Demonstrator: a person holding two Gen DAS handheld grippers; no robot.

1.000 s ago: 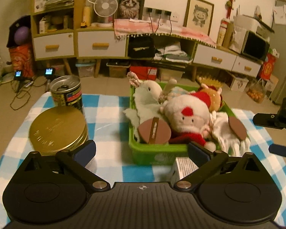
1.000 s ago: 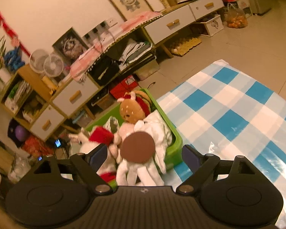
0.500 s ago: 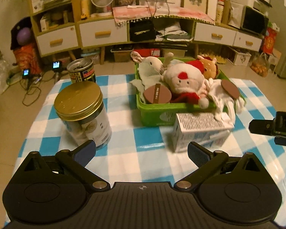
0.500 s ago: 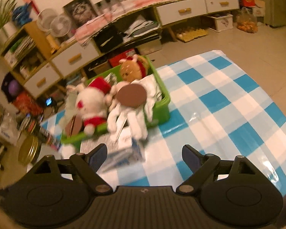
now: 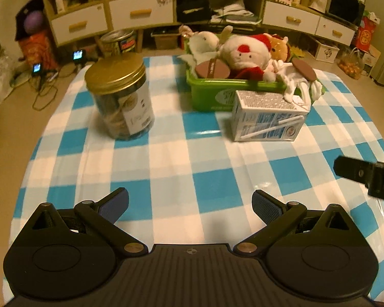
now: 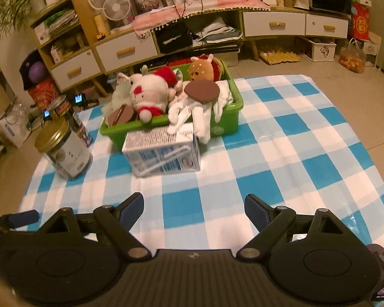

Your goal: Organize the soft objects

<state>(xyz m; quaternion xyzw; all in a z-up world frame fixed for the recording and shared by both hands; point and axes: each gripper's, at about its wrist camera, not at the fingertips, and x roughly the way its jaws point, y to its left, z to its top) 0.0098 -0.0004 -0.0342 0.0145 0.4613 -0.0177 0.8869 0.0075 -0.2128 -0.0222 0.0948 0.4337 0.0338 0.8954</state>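
Jar (image 5: 120, 94) at upper left, then green bin (image 5: 210, 94) stuffed with plush toys (image 5: 243, 51) up top centre, carton (image 5: 266, 117) touching its front. Left gripper (image 5: 189, 204) and right gripper (image 6: 193, 208) both wide open, empty, low in frame. Bin straight ahead, long axis sideways, closer to neither. Backed off compared with a second ago; more cloth (image 5: 166, 158) showing.

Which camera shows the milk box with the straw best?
The left wrist view shows the milk box best: it is sharp, and the straw on its front reads clearly. In the right wrist view the same box is blurrier, and a white plush toy's legs drape over its top.
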